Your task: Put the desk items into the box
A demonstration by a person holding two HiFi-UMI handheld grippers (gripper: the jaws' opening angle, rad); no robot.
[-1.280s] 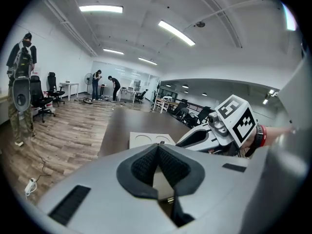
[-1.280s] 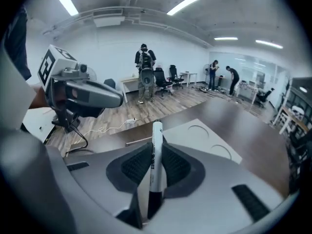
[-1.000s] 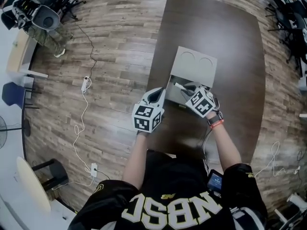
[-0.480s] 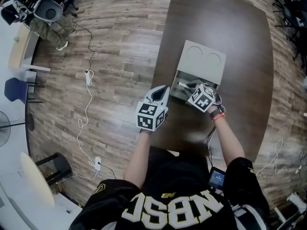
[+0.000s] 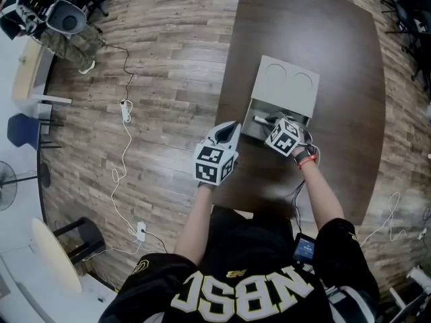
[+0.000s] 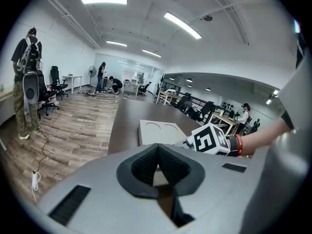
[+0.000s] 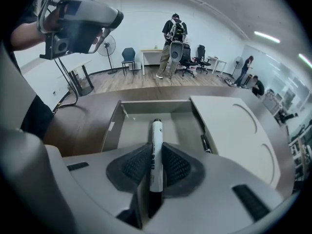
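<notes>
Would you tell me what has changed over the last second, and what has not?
The right gripper has sunk toward the open box, still clamped on the white marker. The left gripper stayed shut and empty beside the box; box and lid kept their place.

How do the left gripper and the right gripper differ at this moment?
The left gripper is shut and empty; the right gripper is shut on a white marker. The left gripper is beside the box; the right gripper is over its open part. Both bear a patterned cube.
</notes>
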